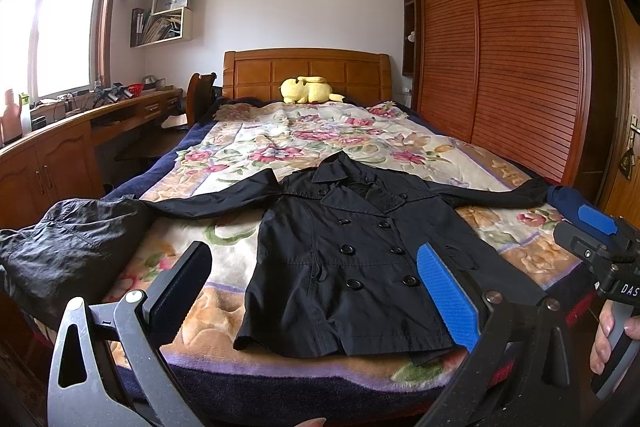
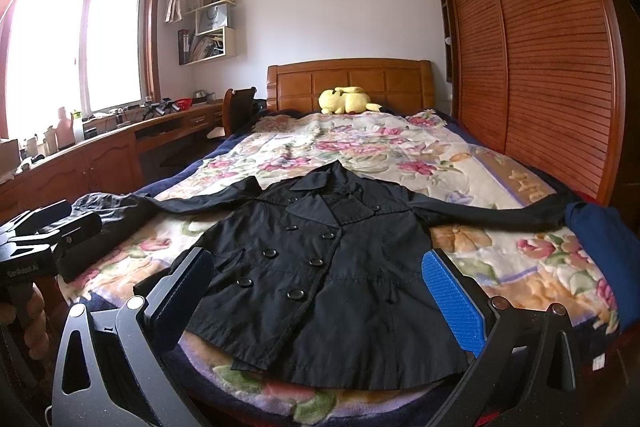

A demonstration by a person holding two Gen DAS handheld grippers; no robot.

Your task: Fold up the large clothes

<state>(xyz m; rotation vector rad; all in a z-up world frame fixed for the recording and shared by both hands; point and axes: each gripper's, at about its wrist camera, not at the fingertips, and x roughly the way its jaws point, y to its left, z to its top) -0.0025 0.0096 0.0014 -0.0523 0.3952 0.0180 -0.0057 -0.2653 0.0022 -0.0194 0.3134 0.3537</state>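
Note:
A black double-breasted coat (image 1: 344, 259) lies flat, front up, on the floral blanket (image 1: 280, 139) of the bed, sleeves spread out to both sides. It shows the same way in the right wrist view (image 2: 320, 267). My left gripper (image 1: 316, 291) is open and empty, held above the foot of the bed before the coat's hem. My right gripper (image 2: 320, 291) is open and empty, also before the hem. The right gripper shows at the right edge of the left wrist view (image 1: 596, 227). The left gripper shows at the left edge of the right wrist view (image 2: 60, 223).
A second dark garment (image 1: 68, 251) lies bunched at the bed's left corner. A blue cloth (image 2: 604, 239) lies at the right edge. A yellow plush toy (image 1: 308, 90) sits by the headboard. A wooden desk (image 1: 60, 143) runs along the left, a wardrobe (image 1: 504, 47) along the right.

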